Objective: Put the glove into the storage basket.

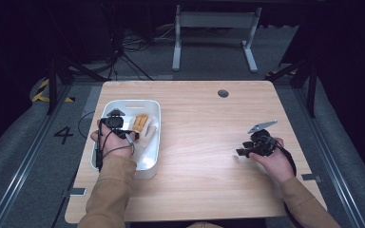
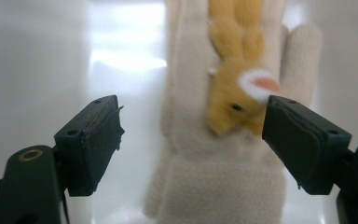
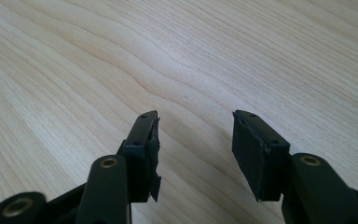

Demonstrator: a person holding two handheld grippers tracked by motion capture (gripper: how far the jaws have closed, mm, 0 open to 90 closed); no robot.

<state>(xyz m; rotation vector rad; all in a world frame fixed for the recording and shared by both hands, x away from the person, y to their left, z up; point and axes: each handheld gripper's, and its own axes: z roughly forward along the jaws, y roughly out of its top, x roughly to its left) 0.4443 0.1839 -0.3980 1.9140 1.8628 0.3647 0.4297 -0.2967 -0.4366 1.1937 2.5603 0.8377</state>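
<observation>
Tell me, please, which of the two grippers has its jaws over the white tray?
The left gripper: its open jaws flank a cream knitted glove with a yellow plush animal in the white plastic tray. The right gripper is over bare wooden table.

A lab: floor rails (image 1: 19, 161), hazard tape (image 1: 42, 90), trailing cables (image 1: 128, 47).

dark room, grey floor (image 1: 209, 57), white desk frame (image 1: 215, 35)

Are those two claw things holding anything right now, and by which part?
Nothing is held. The left gripper is open over the glove in the white tray; the right gripper is open over the bare table.
</observation>
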